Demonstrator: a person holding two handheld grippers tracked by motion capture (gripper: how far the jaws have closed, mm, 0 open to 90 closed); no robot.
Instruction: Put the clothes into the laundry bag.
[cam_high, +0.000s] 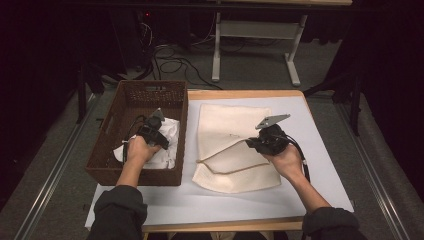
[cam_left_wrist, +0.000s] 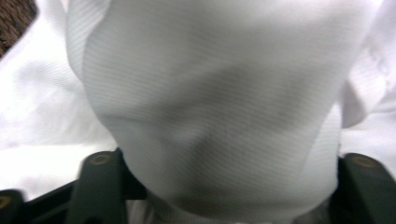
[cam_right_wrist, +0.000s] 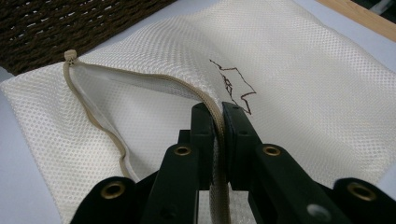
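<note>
A white cloth (cam_high: 170, 131) lies crumpled in the brown wicker basket (cam_high: 150, 86) at the left of the table. My left gripper (cam_high: 161, 134) reaches down into it. In the left gripper view a ribbed fold of the white cloth (cam_left_wrist: 210, 116) bulges between the two jaws and touches both, so the left gripper (cam_left_wrist: 229, 186) is shut on it. A cream mesh bag (cam_high: 225, 125) lies flat on the table beside the basket. My right gripper (cam_right_wrist: 219, 116) is shut on the bag's zippered edge (cam_right_wrist: 163, 79) and lifts that edge slightly off the mesh bag (cam_right_wrist: 303, 70).
The table (cam_high: 320, 150) has a pale top with a wooden rim. The basket wall (cam_right_wrist: 70, 28) stands just past the bag's open end. A dark scribbled mark (cam_right_wrist: 233, 84) sits on the mesh. Cables and a frame's legs lie on the floor beyond the table.
</note>
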